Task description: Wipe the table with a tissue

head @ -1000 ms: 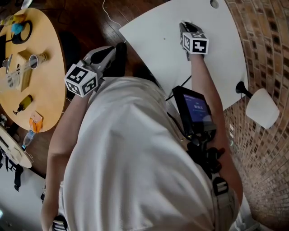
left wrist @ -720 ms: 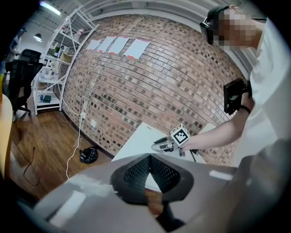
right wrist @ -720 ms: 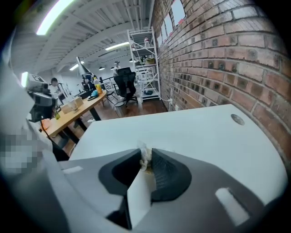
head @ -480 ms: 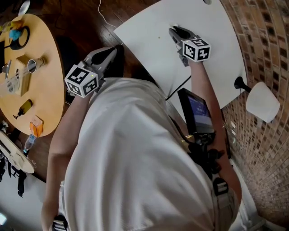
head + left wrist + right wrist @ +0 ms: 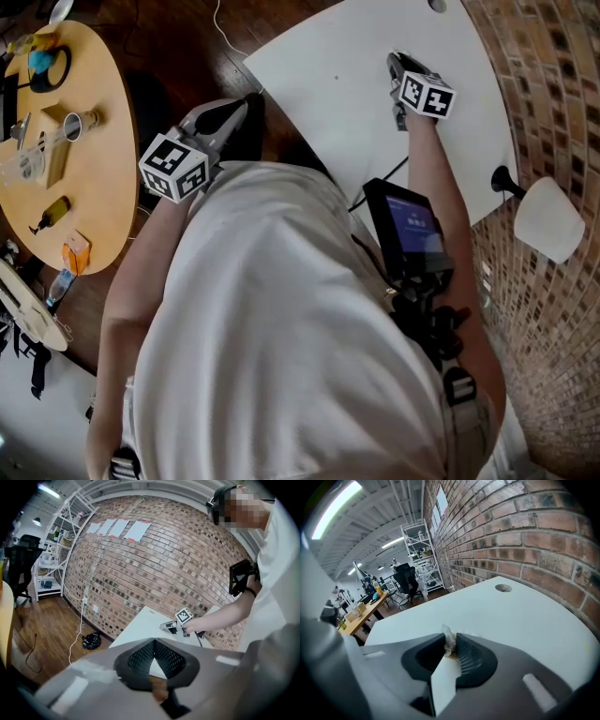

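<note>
Tissue [image 5: 448,638] is sitting as a small crumpled wad pinched at the tips of the right gripper [image 5: 450,645], whose jaws are clamping on it from both sides. That gripper is pointing downward over the white tabletop [image 5: 328,66], toward its far side near the brick wall [image 5: 511,536]. Whether the wad is actually pressing on the surface cannot be told. The left gripper [image 5: 236,111] is hanging off the tabletop's near-left edge, over the dark wooden floor [image 5: 178,47], with its jaws clenched together, tips meeting and gripping nothing. A round wooden table [image 5: 94,206] carrying small items is standing well apart to the left.
</note>
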The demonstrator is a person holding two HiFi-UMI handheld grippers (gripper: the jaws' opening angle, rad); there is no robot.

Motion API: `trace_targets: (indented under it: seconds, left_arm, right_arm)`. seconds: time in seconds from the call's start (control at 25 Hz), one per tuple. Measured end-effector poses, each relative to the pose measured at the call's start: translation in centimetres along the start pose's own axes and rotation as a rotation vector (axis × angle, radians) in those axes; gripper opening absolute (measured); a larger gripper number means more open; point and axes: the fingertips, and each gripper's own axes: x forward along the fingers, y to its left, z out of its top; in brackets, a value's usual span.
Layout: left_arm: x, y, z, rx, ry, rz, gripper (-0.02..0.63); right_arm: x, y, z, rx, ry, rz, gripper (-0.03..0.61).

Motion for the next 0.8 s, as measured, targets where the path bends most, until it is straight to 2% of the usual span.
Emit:
trace_targets:
  seconds: [0.12, 0.28, 0.32, 0.4, 0.48, 0.52, 0.6, 0.68, 0.8]
  left_arm:
    - [-0.9, 0.2, -0.2, -0.007, -0.006, 0.029, 0.003]
    - [-1.4, 0.2, -0.8, -0.011, -0.004, 0.038, 0.005]
    - [-1.4, 0.2, -0.8, -0.012, -0.004, 0.037, 0.005]
    - [-1.4, 0.2, -0.7, -0.013, -0.008, 0.034, 0.005]
    - [-1.0, 0.0, -0.4, -0.009, -0.012, 0.024, 0.004]
    - [-0.8, -0.1, -0.2, -0.005, -0.014, 0.016, 0.003]
    - [-0.4, -0.3, 0.1, 0.001, -0.017, 0.0, 0.003]
    - [-0.2, -0.4, 0.0, 0.002, -0.014, -0.012, 0.005]
    - [0.0, -0.4, -0.4, 0.0, -0.001, -0.027, 0.005]
  right_arm:
    - [1.1, 0.9, 0.4, -0.043, 0.023, -0.036, 0.074]
    - [2.4, 5.9, 0.5, -0.195, 0.035, 0.068, 0.074]
    - [2.5, 7.4, 0.2, -0.223, 0.05, 0.114, 0.074]
    - [2.4, 10.9, -1.1, -0.249, 0.098, 0.265, 0.074]
    - [1.5, 13.4, -2.2, -0.243, 0.134, 0.403, 0.074]
    - [0.9, 13.8, -2.2, -0.216, 0.12, 0.429, 0.074]
    - [-0.3, 12.8, -1.1, -0.106, 0.03, 0.407, 0.074]
    - [-1.2, 10.6, -0.6, -0.03, -0.031, 0.322, 0.074]
    - [-1.2, 8.2, -2.8, -0.077, 0.035, 0.194, 0.074]
